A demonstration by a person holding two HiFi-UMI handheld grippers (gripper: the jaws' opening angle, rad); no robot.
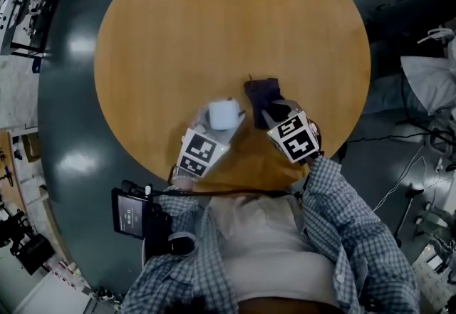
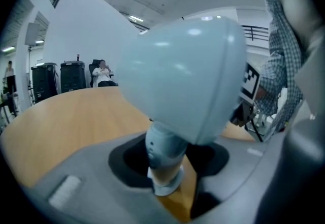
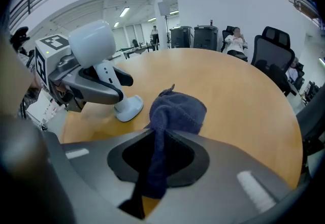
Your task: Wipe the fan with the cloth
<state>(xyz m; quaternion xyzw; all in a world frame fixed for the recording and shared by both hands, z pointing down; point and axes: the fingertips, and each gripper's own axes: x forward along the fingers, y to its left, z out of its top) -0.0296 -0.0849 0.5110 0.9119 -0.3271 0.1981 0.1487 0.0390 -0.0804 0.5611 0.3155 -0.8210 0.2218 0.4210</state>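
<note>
A small pale-blue fan stands on the round wooden table near its front edge. My left gripper is shut on the fan's neck; in the left gripper view the rounded fan head fills the frame above the stem between the jaws. The right gripper view shows the fan's foot resting on the wood. Just right of the fan, my right gripper is shut on a dark blue cloth. The cloth hangs bunched out of the jaws, close above the table.
The table's front edge runs just under both grippers. A black device hangs at the person's left side. Beyond the table's far side, office chairs and seated people show in both gripper views. Cables lie on the floor at the right.
</note>
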